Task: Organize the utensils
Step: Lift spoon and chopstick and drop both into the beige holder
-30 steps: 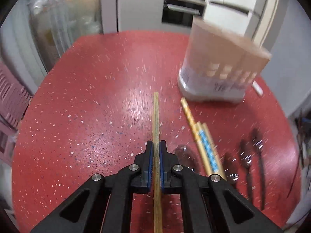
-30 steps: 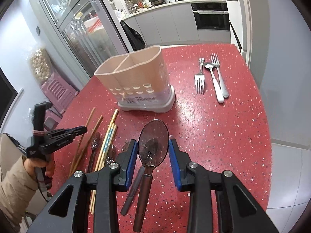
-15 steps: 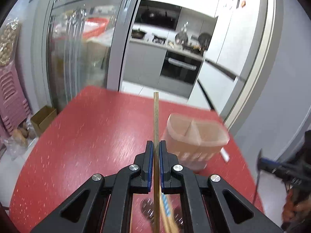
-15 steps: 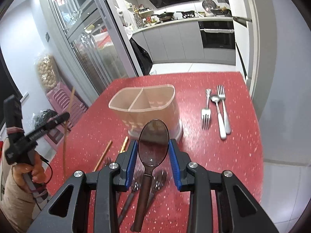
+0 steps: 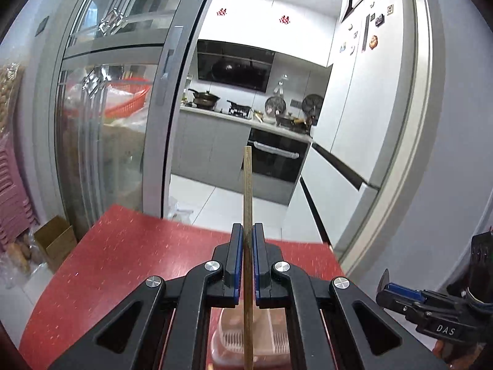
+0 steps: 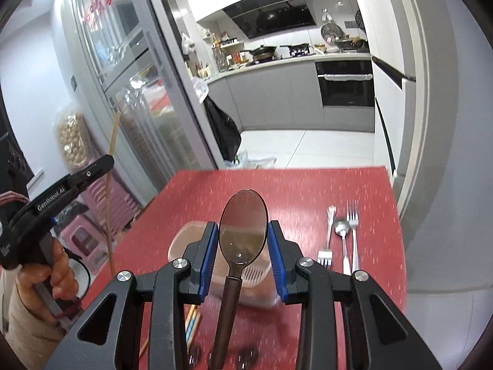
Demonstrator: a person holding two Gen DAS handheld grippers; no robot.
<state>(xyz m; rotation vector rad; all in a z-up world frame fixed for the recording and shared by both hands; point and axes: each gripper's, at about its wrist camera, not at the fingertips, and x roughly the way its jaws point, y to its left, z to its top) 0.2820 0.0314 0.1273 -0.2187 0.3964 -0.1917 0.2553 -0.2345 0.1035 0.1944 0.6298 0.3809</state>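
My left gripper [image 5: 245, 231] is shut on a wooden chopstick [image 5: 247, 185], held upright above the pink utensil holder [image 5: 228, 333], which shows below between the fingers. In the right wrist view that chopstick [image 6: 110, 191] hangs from the left gripper [image 6: 106, 162] at the left. My right gripper [image 6: 242, 231] is shut on a dark brown spoon [image 6: 243, 222] by its bowl, raised over the holder [image 6: 185, 237].
The red speckled table [image 6: 308, 191] carries two forks and a spoon [image 6: 342, 240] at the right, and chopsticks [image 6: 192, 320] and dark spoons near its front edge. Glass doors stand left, kitchen cabinets behind.
Both grippers have risen from the table with the chopstick and the spoon and now sit over the utensil holder; the views have tilted up toward the kitchen.
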